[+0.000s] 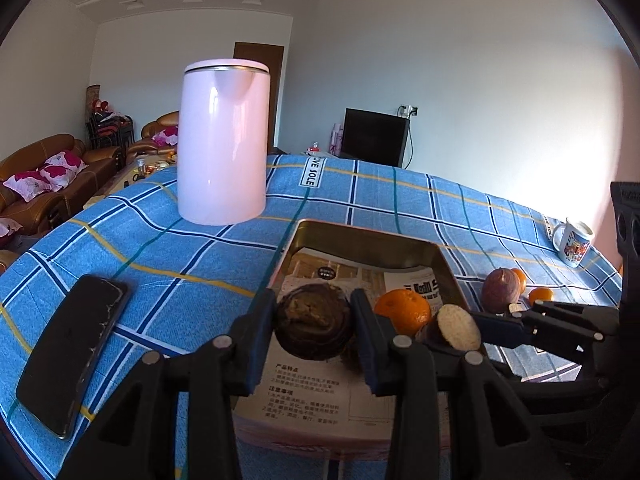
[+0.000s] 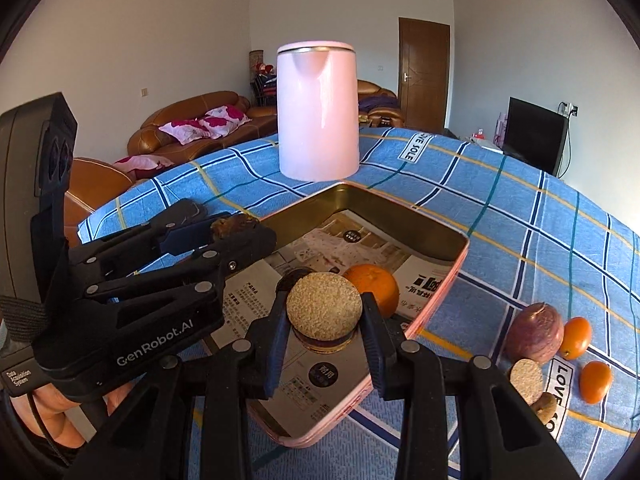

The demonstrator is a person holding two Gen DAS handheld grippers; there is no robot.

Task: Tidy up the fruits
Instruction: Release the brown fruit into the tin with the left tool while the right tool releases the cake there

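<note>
Holding a piece of fruit in each hand, I have both over the tray so each can be set down inside it. My left gripper has its fingers closed narrow on a dark wrinkled fruit, pinched at its sides so it cannot roll out. My right gripper clamps a cut fruit half the same way, with the pale grainy cut face turned toward the camera, which keeps the rounded skin against the pads.

The tray sits on the blue checked table, lined with printed paper, and one orange already lies in it just beyond my right fingers. I judge the tray is the gathering place, so I hold both pieces low above the paper, not out over the cloth.

Still outside on the cloth, to my right, lie a purple fruit, two small oranges and another cut half, near each other. The pink kettle stands behind the tray, well clear of my reach. A phone lies off to the left.
</note>
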